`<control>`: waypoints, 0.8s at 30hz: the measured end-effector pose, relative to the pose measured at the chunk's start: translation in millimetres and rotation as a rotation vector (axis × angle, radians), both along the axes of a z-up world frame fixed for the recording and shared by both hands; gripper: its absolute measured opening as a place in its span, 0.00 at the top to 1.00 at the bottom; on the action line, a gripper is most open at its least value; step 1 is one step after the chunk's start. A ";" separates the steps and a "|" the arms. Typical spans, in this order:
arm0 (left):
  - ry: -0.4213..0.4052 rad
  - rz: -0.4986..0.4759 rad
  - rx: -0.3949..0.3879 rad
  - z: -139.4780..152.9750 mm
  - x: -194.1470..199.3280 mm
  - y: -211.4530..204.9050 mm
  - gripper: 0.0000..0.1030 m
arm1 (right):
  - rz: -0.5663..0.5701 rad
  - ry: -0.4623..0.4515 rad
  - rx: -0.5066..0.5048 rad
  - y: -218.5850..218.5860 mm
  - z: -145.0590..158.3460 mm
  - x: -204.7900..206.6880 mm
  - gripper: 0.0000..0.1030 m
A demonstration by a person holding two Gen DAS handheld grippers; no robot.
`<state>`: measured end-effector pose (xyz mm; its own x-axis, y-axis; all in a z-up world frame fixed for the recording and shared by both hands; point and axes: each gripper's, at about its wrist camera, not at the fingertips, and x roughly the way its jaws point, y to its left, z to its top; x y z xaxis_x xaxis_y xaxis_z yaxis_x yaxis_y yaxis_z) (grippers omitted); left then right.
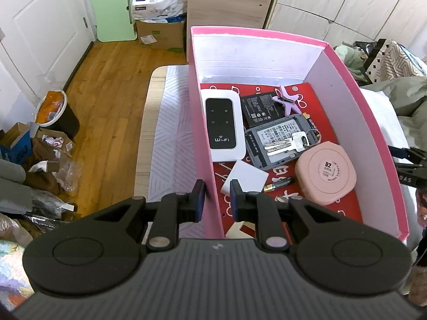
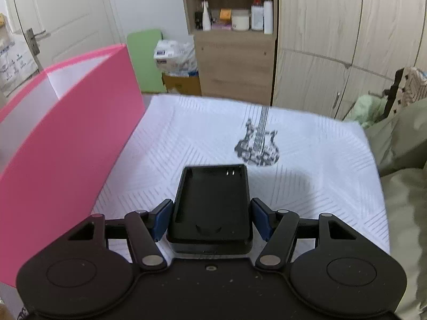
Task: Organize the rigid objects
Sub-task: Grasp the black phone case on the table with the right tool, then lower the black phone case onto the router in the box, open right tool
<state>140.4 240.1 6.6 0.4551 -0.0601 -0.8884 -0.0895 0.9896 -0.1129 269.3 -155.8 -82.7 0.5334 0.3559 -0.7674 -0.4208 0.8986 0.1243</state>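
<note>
A pink box (image 1: 256,33) with white inner walls stands on the bed. In it lie a white Wi-Fi router (image 1: 224,125), a black battery (image 1: 257,106), a pink star clip (image 1: 287,98), a grey device back (image 1: 277,154) with keys (image 1: 288,142) on it, a pink compact (image 1: 327,176), an AA battery (image 1: 279,184) and a white square (image 1: 245,177). My left gripper (image 1: 216,186) is shut on the box's left wall near its front corner. To the right of the pink box (image 2: 66,146), my right gripper (image 2: 210,205) holds a black device shell (image 2: 213,192) above the cover, pads on its sides.
The bed's white patterned cover (image 2: 293,160) carries a guitar print (image 2: 257,146). An olive blanket (image 2: 400,186) lies at the right. A wooden cabinet (image 2: 234,64) and wardrobe stand behind. Left of the bed, the wooden floor (image 1: 106,101) holds a bin and clutter (image 1: 50,144).
</note>
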 end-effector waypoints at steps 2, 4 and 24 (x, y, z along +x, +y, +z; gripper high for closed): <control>0.003 0.001 0.006 0.4 0.7 -1.2 0.84 | 0.000 0.006 -0.035 4.7 -4.5 1.8 0.33; 0.005 0.003 0.015 0.3 1.1 -2.7 0.84 | 0.006 -0.017 -0.057 9.8 -7.4 1.5 0.29; 0.025 0.016 0.136 -1.1 3.8 -25.9 0.75 | -0.006 -0.122 0.035 -4.5 9.2 -7.0 0.35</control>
<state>144.1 214.1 5.5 0.4330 0.0690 -0.8987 -0.1068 0.9940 0.0249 262.2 -160.2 -73.5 0.6241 0.3781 -0.6838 -0.4296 0.8970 0.1039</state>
